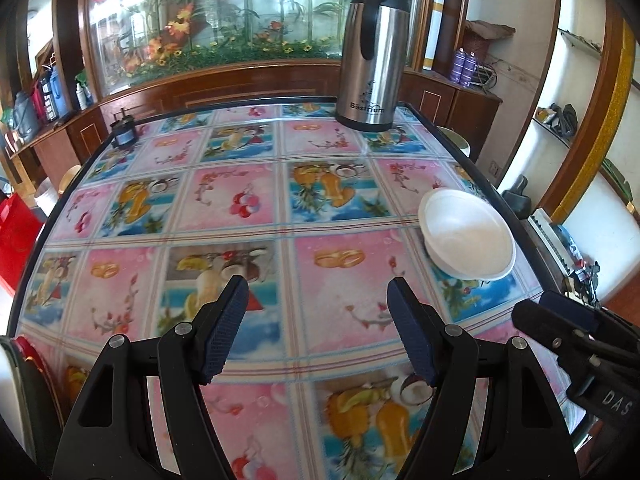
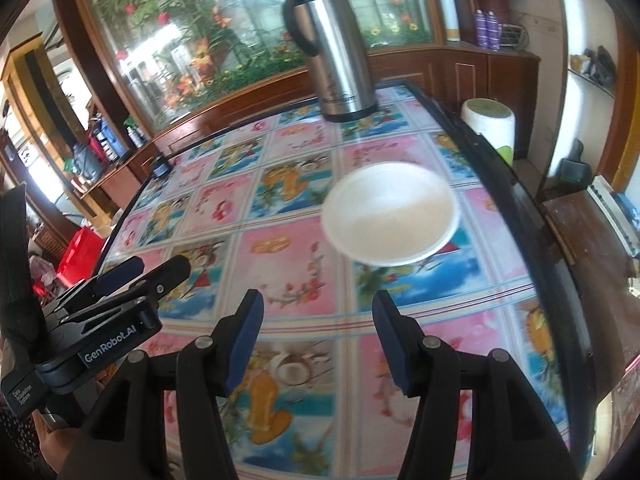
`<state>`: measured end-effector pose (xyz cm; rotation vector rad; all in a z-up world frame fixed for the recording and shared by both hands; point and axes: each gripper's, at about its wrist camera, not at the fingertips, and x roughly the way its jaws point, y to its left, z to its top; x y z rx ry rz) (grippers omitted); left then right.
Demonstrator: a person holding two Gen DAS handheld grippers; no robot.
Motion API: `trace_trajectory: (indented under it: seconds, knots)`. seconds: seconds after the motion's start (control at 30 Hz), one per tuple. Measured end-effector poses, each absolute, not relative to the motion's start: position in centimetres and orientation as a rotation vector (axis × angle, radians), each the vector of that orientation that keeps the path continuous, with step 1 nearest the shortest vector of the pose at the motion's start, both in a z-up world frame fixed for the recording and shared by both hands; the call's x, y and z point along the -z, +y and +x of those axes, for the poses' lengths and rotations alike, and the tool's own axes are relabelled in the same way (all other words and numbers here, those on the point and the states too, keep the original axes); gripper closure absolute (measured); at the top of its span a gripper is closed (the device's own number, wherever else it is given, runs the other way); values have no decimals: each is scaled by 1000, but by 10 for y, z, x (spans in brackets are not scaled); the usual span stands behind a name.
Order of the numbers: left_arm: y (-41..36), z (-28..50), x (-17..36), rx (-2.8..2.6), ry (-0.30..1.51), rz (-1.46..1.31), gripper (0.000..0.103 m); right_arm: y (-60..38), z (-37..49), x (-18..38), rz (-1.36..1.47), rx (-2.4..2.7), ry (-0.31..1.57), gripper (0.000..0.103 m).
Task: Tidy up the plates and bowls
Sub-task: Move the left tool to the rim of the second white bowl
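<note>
patterned table (image 1: 224, 208): white bowl (image 1: 468, 236) at right of frame, steel flask (image 1: 372, 52) at top; left gripper (image 1: 318, 300) and right gripper (image 2: 318, 312) both wide, holding nothing.

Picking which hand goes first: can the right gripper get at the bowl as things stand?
Probably yes. The right gripper is open and empty, the bowl sits ahead of it, and only bare tablecloth lies between. The thermos stands well behind.

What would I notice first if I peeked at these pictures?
Probably the bright tablecloth with its pink and blue fruit squares. A tall shiny steel flask stands at the table's far edge, and a white bowl sits alone near the right side.
</note>
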<state>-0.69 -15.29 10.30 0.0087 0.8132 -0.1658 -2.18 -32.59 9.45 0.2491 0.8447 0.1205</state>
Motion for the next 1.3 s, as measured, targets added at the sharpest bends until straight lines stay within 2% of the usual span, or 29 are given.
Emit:
trace_trajectory:
  seconds: [0.43, 1.3]
  knots:
    - [-189, 22, -96, 202, 832, 11, 31, -376, -5, -93, 285, -34, 838, 45]
    - [-235, 80, -66, 239, 928, 11, 31, -417, 43, -73, 308, 8, 888, 44]
